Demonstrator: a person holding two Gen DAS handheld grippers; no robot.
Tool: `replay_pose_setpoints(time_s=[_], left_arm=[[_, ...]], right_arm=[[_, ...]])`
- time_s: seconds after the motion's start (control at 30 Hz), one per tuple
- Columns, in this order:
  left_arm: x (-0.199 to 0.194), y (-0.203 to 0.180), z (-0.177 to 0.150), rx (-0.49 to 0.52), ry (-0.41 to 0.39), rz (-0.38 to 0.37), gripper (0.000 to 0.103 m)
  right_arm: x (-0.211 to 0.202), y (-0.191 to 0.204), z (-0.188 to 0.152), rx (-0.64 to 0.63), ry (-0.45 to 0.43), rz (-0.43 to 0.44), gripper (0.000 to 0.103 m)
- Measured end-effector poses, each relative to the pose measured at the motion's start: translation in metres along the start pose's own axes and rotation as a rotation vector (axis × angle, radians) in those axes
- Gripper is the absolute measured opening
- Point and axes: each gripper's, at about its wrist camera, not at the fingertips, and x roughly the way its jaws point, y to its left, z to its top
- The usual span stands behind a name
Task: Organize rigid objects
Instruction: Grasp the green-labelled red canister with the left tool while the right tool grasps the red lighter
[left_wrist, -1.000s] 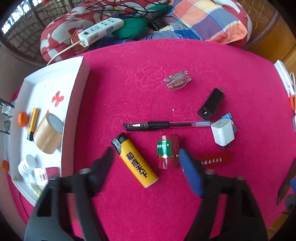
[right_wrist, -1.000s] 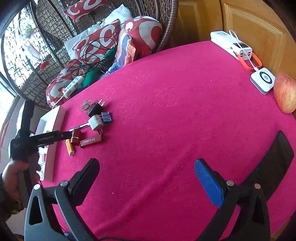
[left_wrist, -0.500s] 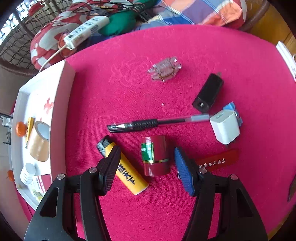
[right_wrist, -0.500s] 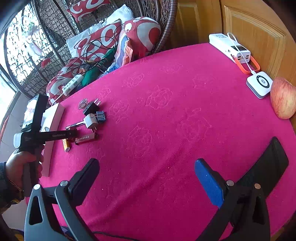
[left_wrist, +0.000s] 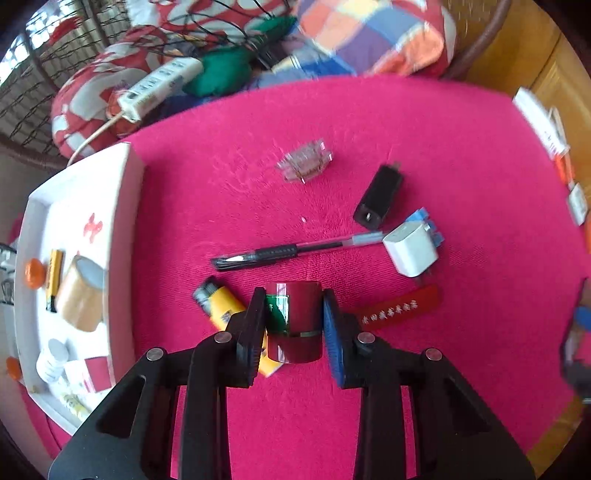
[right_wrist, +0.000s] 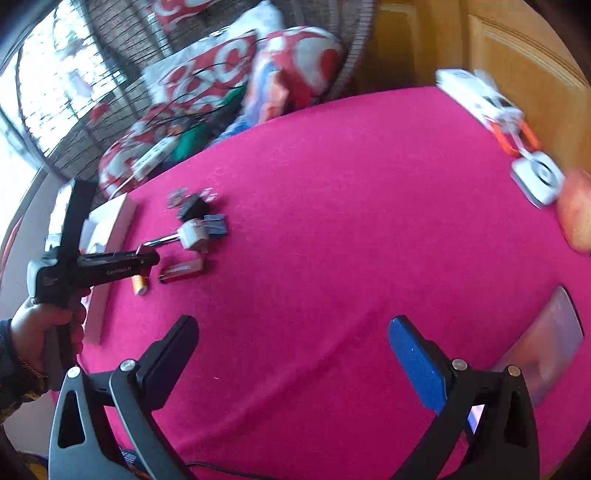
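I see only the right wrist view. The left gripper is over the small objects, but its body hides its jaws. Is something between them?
Observer: Yes. The left gripper has just been closing and its pads now press on both sides of a dark red cylinder with a green label.
Operator: Does the cylinder touch the yellow lighter?
Observer: I cannot tell; the yellow lighter lies close beside it, partly hidden under the black finger.
Operator: What is already inside the white tray?
Observer: The white tray holds a roll of brown tape, a yellow battery and a small white bottle.
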Motion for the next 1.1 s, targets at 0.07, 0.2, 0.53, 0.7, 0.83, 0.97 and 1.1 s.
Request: replay_pose_setpoints(time_s=[0.07,0.2,0.53,0.7,0.83,0.97,1.1], left_arm=[[-0.017,0.016,-0.002,-0.038,-0.026,-0.027,0.029],[-0.057,0.051,-0.015,-0.135,-0.078,-0.060,0.029],[-0.118,0.130,-0.085,-0.428,-0.120,-0.025,0.029],[-0.135,0.144,-0.113,-0.503,-0.137,-0.002,0.029],[-0.136,0.144,-0.124,-0.520,-0.135,-0.003,0.029],[-0.137,0.136,-0.121,-0.501,-0.132,-0.008,0.029],[-0.140,0.126,-0.110,-0.460,-0.148,-0.021,0.029]], right_arm=[[0.013,0.020,0.010,-0.084,0.017,0.046,0.103],[0.036,0.071,0.024,-0.307,0.025,0.147,0.103],[0.105,0.168,0.035,-0.757,0.198,0.290,0.103],[0.138,0.167,0.044,-0.742,0.292,0.257,0.101],[0.146,0.166,0.038,-0.792,0.308,0.218,0.092],[0.147,0.173,0.032,-0.865,0.322,0.187,0.072],[0.145,0.171,0.020,-0.951,0.329,0.119,0.043]])
